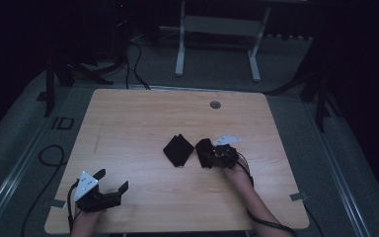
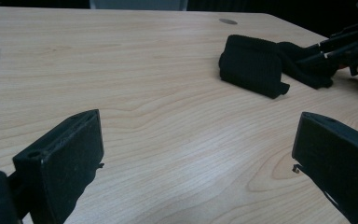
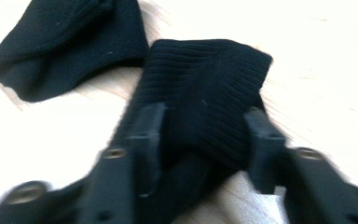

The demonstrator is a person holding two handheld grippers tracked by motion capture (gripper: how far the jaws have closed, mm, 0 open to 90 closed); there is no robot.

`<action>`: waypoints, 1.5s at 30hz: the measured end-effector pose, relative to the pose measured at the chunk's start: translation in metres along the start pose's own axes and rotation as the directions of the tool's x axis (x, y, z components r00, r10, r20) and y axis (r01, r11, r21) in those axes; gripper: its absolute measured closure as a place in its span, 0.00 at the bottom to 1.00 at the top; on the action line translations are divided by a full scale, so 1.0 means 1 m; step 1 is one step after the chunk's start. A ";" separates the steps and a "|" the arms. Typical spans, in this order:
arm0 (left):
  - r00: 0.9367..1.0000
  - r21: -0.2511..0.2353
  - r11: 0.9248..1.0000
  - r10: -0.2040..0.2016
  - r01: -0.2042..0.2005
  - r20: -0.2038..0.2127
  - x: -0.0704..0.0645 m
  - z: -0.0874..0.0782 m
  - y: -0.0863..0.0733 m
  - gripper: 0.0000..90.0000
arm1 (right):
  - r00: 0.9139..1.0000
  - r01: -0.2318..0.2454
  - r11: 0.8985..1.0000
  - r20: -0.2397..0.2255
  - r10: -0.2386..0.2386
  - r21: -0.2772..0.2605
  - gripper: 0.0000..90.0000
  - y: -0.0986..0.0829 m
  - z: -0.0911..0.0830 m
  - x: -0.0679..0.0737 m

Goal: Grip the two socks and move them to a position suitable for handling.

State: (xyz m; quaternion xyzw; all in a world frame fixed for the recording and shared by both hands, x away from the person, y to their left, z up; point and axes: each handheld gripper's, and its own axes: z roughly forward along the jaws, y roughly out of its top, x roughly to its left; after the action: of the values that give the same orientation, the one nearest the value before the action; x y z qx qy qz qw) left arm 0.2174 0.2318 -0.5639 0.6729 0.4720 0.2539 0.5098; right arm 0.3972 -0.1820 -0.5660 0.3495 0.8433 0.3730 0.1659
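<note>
Right gripper [image 3: 200, 140] | jaws astride folded black sock [image 3: 205, 93], closing but not clamped | second sock [image 1: 178, 149] just beyond its tips | bite deep through every layer | left gripper [image 1: 112, 180] open, idle

Your left gripper [image 1: 112, 180] has bare light wooden tabletop [image 1: 143, 118] ahead, up to the far edge. Mid-tabletop, the folded black knitted sock [image 1: 178, 149] and the second black sock [image 1: 204, 149] beside it block passage.

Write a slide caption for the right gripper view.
Right gripper with its fingers astride a black sock; another sock lies beside.
</note>
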 end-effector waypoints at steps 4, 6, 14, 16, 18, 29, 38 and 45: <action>1.000 0.001 1.000 0.005 -0.005 0.002 0.000 0.000 0.000 0.03 | 1.000 -0.006 1.000 0.006 0.006 -0.015 0.83 -0.002 -0.001 0.004; 1.000 -0.001 1.000 -0.001 0.001 0.002 0.000 0.000 0.000 0.03 | 1.000 -0.007 1.000 0.011 0.007 -0.007 0.85 -0.001 -0.002 0.005; 1.000 0.001 1.000 0.000 0.000 0.004 0.000 0.000 0.000 0.03 | 1.000 -0.003 0.998 -0.017 0.002 -0.064 0.86 0.007 -0.034 0.017; 1.000 -0.001 1.000 -0.001 0.001 0.004 0.000 0.000 0.000 0.03 | 0.999 -0.008 0.995 -0.035 0.004 -0.102 0.86 0.010 -0.047 0.022; 1.000 -0.001 1.000 0.001 -0.001 0.002 0.000 -0.001 0.000 0.03 | 0.998 -0.013 0.991 -0.059 0.006 -0.132 0.86 0.011 -0.060 0.029; 1.000 -0.010 1.000 -0.001 0.001 0.003 0.000 -0.002 0.000 0.03 | 0.985 0.024 0.994 -0.168 -0.042 -0.109 0.86 -0.022 -0.083 0.076; 1.000 -0.007 1.000 0.005 -0.005 0.004 0.000 -0.002 0.000 0.03 | 0.985 0.013 0.995 -0.171 -0.030 -0.099 0.85 -0.035 -0.079 0.085; 1.000 -0.010 1.000 0.004 -0.004 0.005 0.001 -0.002 0.000 0.03 | 0.983 0.021 0.997 -0.182 -0.034 -0.070 0.84 -0.041 -0.064 0.091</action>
State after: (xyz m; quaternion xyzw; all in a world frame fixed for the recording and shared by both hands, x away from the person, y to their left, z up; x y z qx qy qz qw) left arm 0.2162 0.2337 -0.5631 0.6719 0.4680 0.2557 0.5139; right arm 0.2800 -0.1700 -0.5560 0.2961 0.8466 0.4298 0.1046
